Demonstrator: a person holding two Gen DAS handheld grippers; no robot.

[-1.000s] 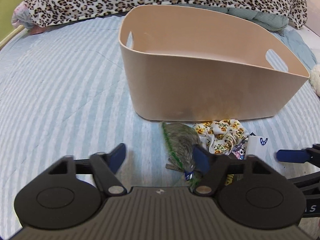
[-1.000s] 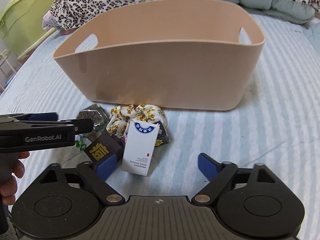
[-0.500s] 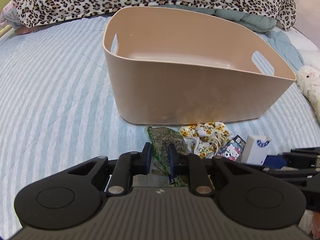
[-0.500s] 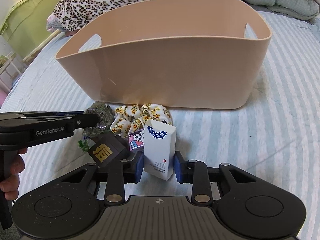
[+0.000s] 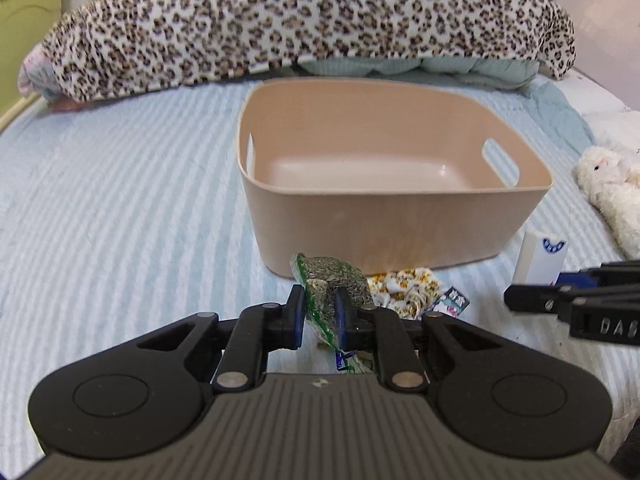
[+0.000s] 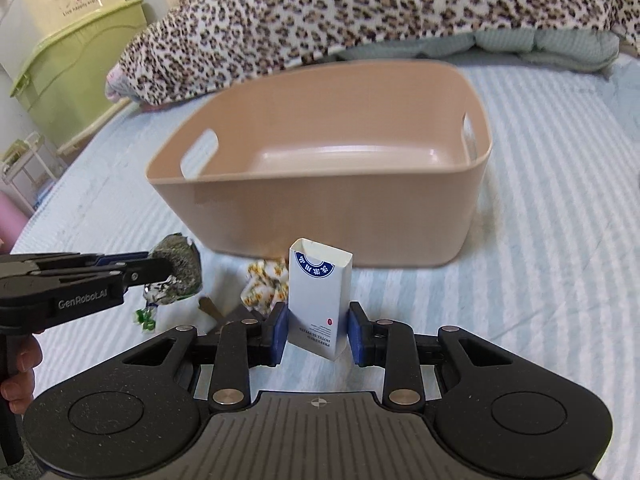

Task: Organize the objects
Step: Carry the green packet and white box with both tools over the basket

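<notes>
A beige plastic bin point(image 5: 400, 220) with cut-out handles stands on the striped bed; it also shows in the right wrist view point(image 6: 320, 200) and looks empty. My left gripper point(image 5: 320, 314) is shut on a green packet of dried herbs point(image 5: 334, 280), lifted above the bed in front of the bin; the packet shows in the right wrist view point(image 6: 176, 268). My right gripper point(image 6: 318, 330) is shut on a white and blue box point(image 6: 320, 300), lifted before the bin; the box shows in the left wrist view point(image 5: 540, 258). A floral scrunchie point(image 5: 404, 288) and a small cartoon packet point(image 5: 450, 302) lie on the bed.
A leopard-print blanket point(image 5: 300, 20) lies bunched behind the bin. A white plush toy point(image 5: 612, 188) lies at the right. A green storage box point(image 6: 72, 68) stands beside the bed at the left. A dark item point(image 6: 224, 312) lies near the scrunchie point(image 6: 266, 282).
Both grippers closed on their items, the left on the herb packet and the right on the white box, and lifted them. Both views now look down into the bin.
</notes>
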